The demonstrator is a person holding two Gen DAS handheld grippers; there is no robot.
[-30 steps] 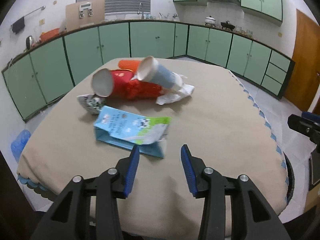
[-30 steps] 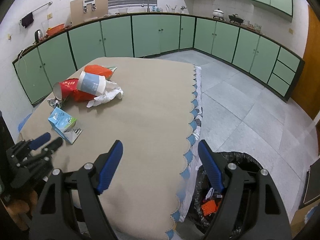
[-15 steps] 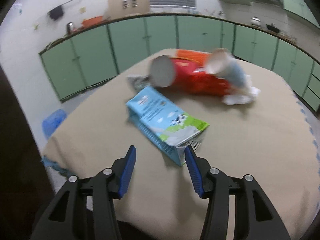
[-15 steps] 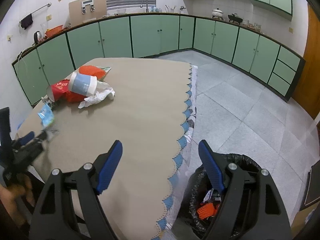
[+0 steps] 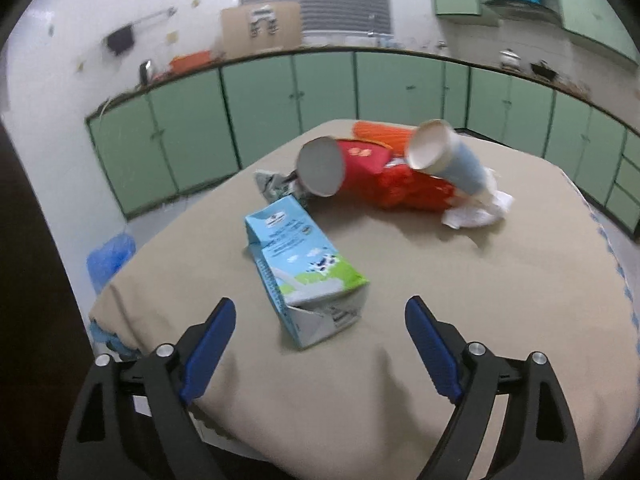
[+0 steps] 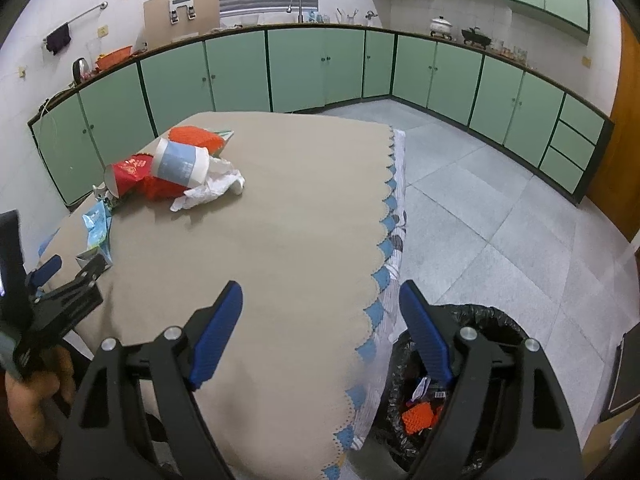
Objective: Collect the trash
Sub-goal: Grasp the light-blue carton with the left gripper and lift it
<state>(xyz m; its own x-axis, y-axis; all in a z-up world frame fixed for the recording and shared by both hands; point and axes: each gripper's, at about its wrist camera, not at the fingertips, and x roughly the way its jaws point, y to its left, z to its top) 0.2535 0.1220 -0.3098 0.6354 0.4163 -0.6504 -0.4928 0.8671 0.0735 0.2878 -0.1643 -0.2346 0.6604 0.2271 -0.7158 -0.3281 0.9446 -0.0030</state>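
The left tool [image 5: 318, 322] is wide open; its jaws have just been opening. It holds nothing. A blue and green milk carton [image 5: 304, 268] lies on its side on the counter [image 5: 460, 292], just in front of the jaws, and the blue pads do not touch it. Behind the carton is a pile of trash: a red cup [image 5: 340, 166], a blue and white cup [image 5: 448, 160], an orange wrapper [image 5: 380, 132] and a crumpled white paper [image 5: 476, 212].

The right tool [image 6: 320, 316] is wide open too and holds nothing. It hangs over the counter's edge. A black trash bin [image 6: 496, 324] stands on the floor beside the counter.
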